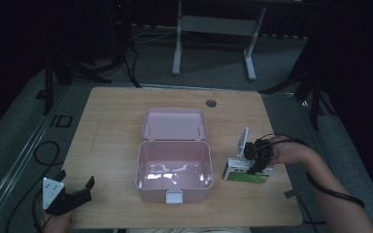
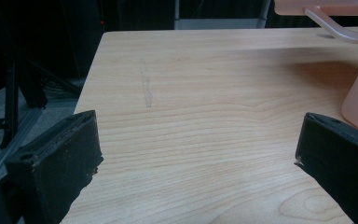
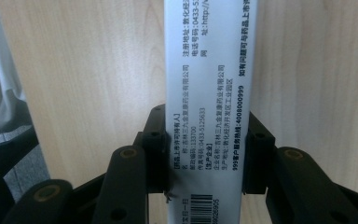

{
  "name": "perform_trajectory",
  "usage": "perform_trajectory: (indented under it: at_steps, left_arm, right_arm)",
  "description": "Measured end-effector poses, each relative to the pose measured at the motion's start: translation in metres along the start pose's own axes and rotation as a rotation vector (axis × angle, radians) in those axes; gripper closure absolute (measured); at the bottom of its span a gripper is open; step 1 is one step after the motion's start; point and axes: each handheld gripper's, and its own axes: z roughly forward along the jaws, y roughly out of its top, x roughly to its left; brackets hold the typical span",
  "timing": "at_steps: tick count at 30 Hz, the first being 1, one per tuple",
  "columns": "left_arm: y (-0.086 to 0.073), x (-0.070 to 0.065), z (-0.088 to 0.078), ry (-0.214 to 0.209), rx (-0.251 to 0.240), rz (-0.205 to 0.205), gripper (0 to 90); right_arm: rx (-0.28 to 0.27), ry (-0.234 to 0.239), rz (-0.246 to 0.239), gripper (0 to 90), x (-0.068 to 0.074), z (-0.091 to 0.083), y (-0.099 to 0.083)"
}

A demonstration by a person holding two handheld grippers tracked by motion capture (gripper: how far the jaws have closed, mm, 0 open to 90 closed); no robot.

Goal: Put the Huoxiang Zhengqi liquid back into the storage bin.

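A pale wooden table [image 1: 111, 121] with a fine straight grain and rounded corners fills the middle of the high view, a small round grommet [image 1: 211, 103] set near its far edge. At the centre stands a glossy pink plastic storage box [image 1: 174, 170], rectangular with rounded corners, its hinged lid [image 1: 175, 124] thrown back flat behind it and a white latch [image 1: 174, 196] on the near wall. To the right of centre lies a small white-and-green medicine carton [image 1: 245, 172], flat on the tabletop, well apart from the box. The right gripper [image 1: 257, 162] is clamped on this carton; in the right gripper view its black jaws press both long sides of the white panel [image 3: 209, 93], which carries black Chinese print, a barcode, "133700", "0433-5125633" and "4008000999". At the lower left of the high view the left gripper [image 1: 75, 187] rests at the table's corner, its matte black foam-like jaws spread wide with nothing between them.
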Motion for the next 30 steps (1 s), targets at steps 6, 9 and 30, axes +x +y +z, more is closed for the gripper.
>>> perform_trajectory:
  at_steps: [6, 9, 30]
  left_arm:
    - [0.0, 0.0, 0.0, -0.002, -0.002, 0.001, 0.3]
    - [0.0, 0.0, 0.0, -0.003, -0.001, 0.001, 0.3]
    - [0.0, 0.0, 0.0, -0.006, 0.002, 0.0, 0.3]
  right_arm:
    - [0.02, -0.009, -0.01, 61.9, 0.01, 0.001, -0.002]
    - [0.025, -0.008, -0.003, 61.8, 0.017, 0.001, -0.002]
    - [0.013, -0.036, -0.012, 61.8, 0.035, -0.07, 0.018]
